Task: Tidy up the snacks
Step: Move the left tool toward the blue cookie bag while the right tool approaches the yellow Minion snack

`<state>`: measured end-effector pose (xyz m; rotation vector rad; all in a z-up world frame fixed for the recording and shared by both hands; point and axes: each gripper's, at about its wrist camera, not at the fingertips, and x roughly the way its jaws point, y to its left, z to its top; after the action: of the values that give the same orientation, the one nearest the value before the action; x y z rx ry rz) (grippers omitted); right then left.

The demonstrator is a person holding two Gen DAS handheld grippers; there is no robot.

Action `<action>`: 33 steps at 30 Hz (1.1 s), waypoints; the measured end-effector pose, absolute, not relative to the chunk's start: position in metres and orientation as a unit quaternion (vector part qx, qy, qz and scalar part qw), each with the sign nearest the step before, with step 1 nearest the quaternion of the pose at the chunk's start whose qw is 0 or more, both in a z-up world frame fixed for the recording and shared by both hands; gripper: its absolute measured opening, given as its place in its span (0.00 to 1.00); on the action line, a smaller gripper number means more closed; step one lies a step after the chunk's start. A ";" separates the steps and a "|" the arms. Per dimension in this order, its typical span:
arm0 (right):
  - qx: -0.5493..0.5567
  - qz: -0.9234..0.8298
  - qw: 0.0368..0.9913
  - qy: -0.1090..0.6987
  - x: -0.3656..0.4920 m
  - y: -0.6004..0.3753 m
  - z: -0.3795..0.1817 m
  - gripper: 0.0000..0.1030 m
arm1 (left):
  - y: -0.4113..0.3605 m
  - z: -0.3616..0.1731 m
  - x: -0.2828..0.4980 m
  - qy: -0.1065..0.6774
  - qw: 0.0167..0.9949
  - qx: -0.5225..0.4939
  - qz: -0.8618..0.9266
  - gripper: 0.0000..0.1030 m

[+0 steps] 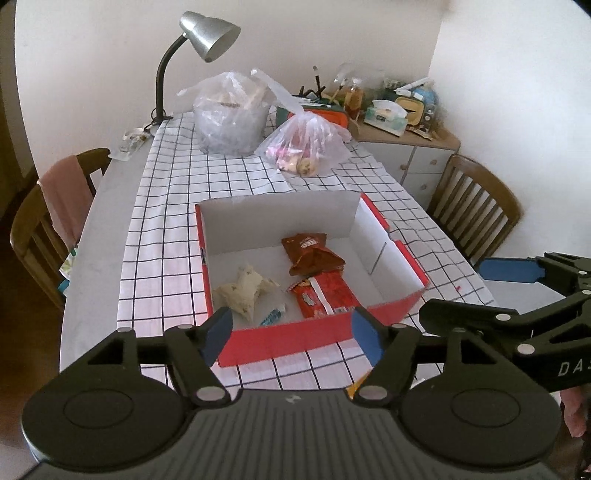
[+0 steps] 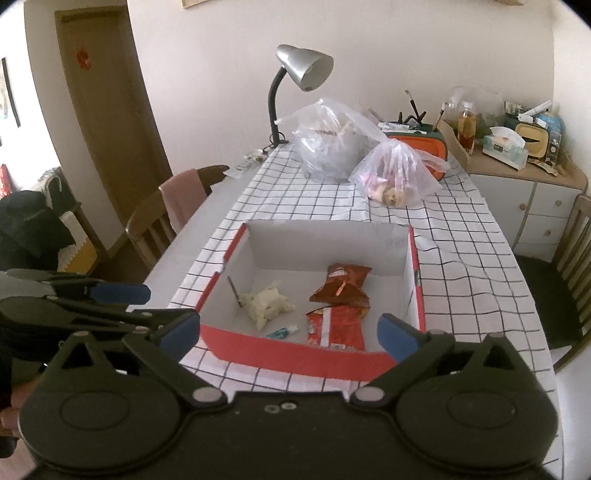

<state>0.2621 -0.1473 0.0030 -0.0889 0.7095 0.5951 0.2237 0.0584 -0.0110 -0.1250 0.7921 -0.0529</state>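
hovering side by side, tilted down at the red box — left claw and right claw both gape empty.

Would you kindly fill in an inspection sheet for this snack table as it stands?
Surface: table under a checked cloth.
Job's things: red box holding a brown packet, a red packet, a cream wrapper and a small blue sachet.
Clutter: two plastic bags behind the box.
Grippers: left gripper and right gripper open, empty, at the box's near wall.
Cables: lamp cord at the far corner.
Surroundings: chairs, cluttered cabinet, door.
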 end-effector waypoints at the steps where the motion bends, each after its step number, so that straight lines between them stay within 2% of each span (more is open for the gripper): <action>1: -0.041 0.288 0.894 0.341 0.257 -0.148 0.002 1.00 | 0.058 -0.011 0.220 0.385 0.920 -0.061 -0.028 0.70; 9: -0.023 0.299 0.888 0.348 0.224 -0.161 -0.013 1.00 | 0.059 -0.029 0.190 0.402 0.913 -0.060 -0.042 0.74; 20: -0.025 0.269 0.875 0.401 0.187 -0.182 -0.069 1.00 | 0.058 -0.085 0.167 0.468 0.880 -0.069 -0.032 0.74; 33: -0.084 0.262 0.839 0.470 0.152 -0.186 -0.139 0.99 | 0.048 -0.155 0.170 0.551 0.830 -0.081 0.018 0.74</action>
<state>0.1519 -0.1857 -0.1393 -0.1769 0.9944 0.5540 0.1699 0.0481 -0.1551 -0.1708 1.1690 0.0371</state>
